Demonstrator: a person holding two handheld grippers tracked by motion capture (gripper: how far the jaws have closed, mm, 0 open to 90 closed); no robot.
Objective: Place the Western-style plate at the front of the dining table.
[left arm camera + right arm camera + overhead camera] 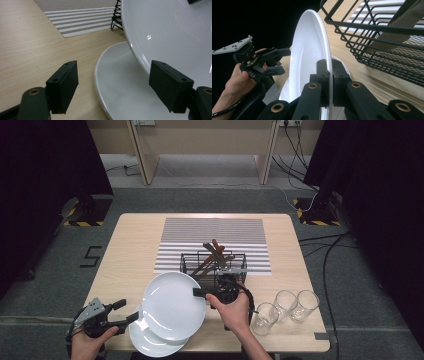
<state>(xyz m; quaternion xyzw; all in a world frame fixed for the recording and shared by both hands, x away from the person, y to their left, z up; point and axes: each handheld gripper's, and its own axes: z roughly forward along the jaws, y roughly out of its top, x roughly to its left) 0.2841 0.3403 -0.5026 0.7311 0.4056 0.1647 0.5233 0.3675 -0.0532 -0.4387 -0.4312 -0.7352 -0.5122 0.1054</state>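
The right gripper [329, 82] has its jaws clamped on a plain, unmarked white plate's [172, 305] rim; the left gripper [122, 87] has its jaws wide apart, holding nothing.

Place: a lab or recording studio set up to stage kitchen chores, not a home
Floor: grey carpet [60, 270] with loose cables [330, 250] and black-and-yellow hazard tape [82, 223]
Surroundings: black curtains [45, 170] on both sides, bare wooden desk legs [142, 160] at the back
Work surface: one light wood table [130, 250] standing alone
Props: striped placemat [215, 232], wire rack [200, 260], glasses [287, 302]
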